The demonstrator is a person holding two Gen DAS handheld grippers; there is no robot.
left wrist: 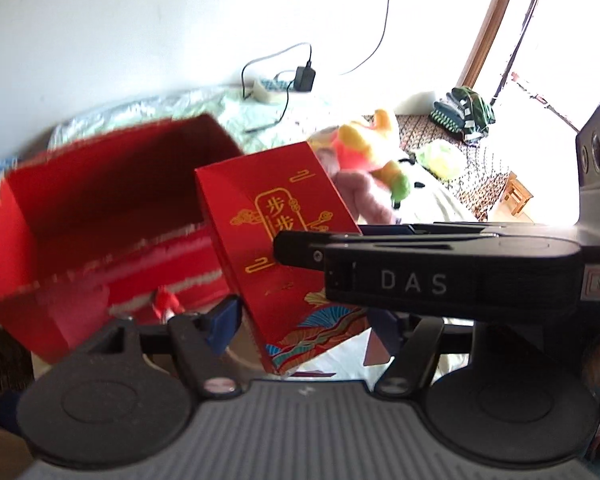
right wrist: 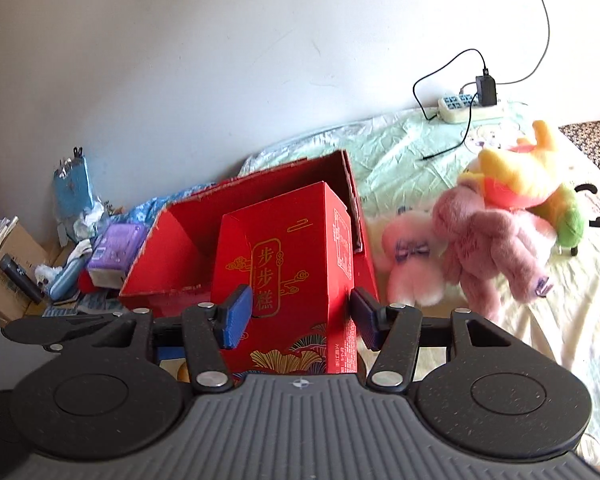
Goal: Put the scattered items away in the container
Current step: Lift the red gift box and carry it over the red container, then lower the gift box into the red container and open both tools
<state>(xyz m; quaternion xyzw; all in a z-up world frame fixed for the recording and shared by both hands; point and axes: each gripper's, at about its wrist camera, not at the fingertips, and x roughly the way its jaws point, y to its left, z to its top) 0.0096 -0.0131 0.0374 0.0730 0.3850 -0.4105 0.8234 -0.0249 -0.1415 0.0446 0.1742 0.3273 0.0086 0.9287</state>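
Right gripper (right wrist: 298,316) clamped on small red box (right wrist: 288,276), pads against both sides, held at mouth of open red container (right wrist: 172,240). Left gripper (left wrist: 304,320) spread wide, box between pads, contact not discernible. Box not yet lowered in, by appearance. Beyond, on bed (right wrist: 400,148): pink plush (right wrist: 488,244), yellow plush (right wrist: 520,176) still out. Judged early stage.

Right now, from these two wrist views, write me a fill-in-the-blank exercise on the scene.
1. The right gripper grips a small ___ box with gold characters.
2. The plush toys lie on the ___.
3. A black charger is plugged into the white ___.

Missing words: red; bed; power strip
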